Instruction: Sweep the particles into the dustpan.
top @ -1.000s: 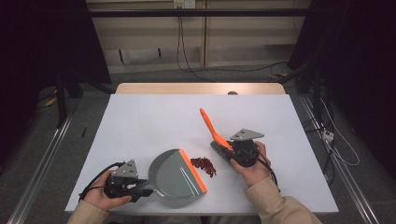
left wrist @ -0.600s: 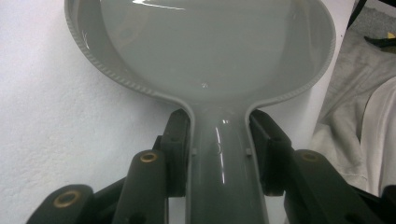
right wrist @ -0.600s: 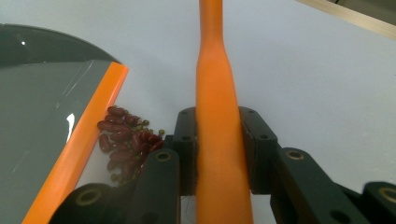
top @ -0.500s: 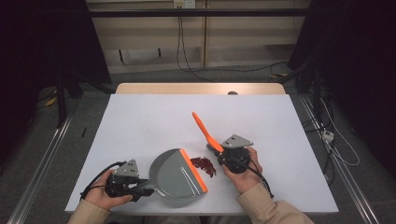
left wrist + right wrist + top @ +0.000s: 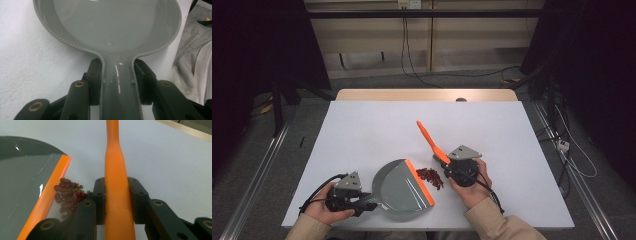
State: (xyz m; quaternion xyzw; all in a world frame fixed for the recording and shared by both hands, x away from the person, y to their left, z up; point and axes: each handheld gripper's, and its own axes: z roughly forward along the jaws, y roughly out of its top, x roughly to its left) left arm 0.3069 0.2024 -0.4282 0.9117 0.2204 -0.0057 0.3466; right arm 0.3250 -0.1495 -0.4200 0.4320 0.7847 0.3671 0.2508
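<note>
A grey dustpan (image 5: 399,189) with an orange lip (image 5: 419,182) lies flat on the white table near its front edge. My left gripper (image 5: 367,200) is shut on the dustpan's handle (image 5: 119,87), its jaws pressing both sides. A small pile of dark red beans (image 5: 431,176) lies on the table right against the orange lip (image 5: 47,197). My right gripper (image 5: 451,167) is shut on an orange brush handle (image 5: 431,141) that slants up and away to the left. In the right gripper view the beans (image 5: 68,196) lie just left of the jaws. The brush head is hidden under the gripper.
The white table (image 5: 362,130) stretches bare behind the dustpan. A wooden strip (image 5: 427,95) runs along its far edge. Cables (image 5: 422,75) lie on the floor beyond. A grey sleeve (image 5: 192,65) shows at the right of the left gripper view.
My right gripper has moved left toward the dustpan with the brush, and the beans now sit against the orange lip. The left gripper and dustpan have stayed still.
</note>
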